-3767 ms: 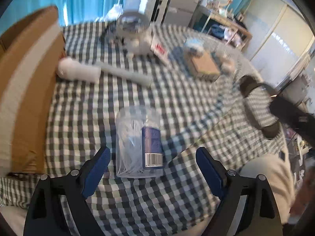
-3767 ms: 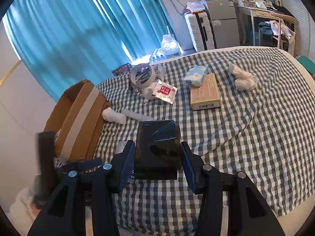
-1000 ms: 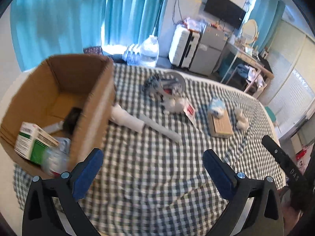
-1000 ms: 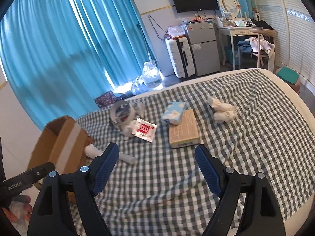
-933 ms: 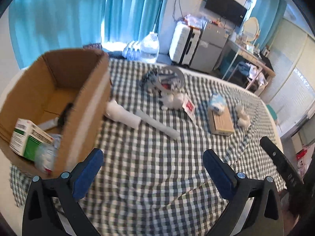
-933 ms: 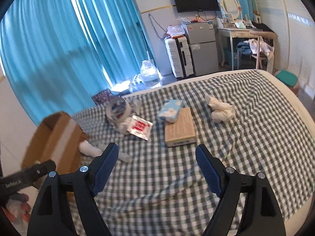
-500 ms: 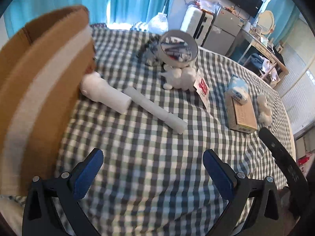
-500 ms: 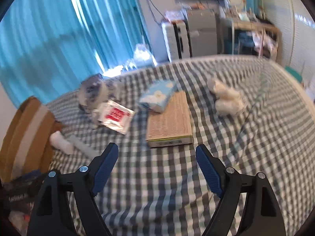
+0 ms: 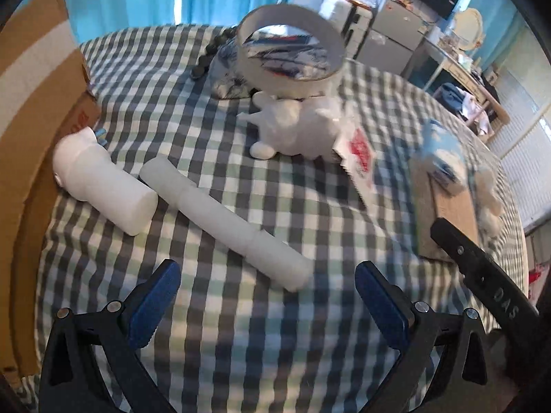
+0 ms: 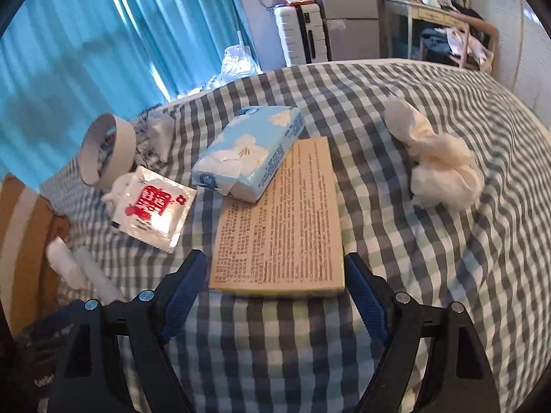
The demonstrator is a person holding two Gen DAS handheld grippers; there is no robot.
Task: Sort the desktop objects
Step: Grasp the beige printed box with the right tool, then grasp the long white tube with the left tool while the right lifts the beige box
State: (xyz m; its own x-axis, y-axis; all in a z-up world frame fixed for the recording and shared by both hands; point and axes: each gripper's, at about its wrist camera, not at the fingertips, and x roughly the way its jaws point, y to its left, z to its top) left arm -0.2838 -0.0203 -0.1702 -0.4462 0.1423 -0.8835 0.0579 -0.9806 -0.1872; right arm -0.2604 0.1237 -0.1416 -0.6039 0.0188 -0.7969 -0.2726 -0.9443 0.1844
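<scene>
right tongs [image 10: 272, 284] agape around flat box [image 10: 279, 223]

A: What kind of place is this?

B: Someone's bedroom, pretty sure. Everything sits on a bed [image 10: 430, 275] with a checked cover, teal curtains [image 10: 86, 51] run along its far edge, and there's a white suitcase [image 10: 301, 34] beside a small grey fridge [image 10: 351, 32].

A: Not an office, then?

B: Nah. Clothes are dumped on a wooden desk [image 10: 444, 17] past the far right corner, with a round mirror [image 9: 468, 29] there too.
</scene>
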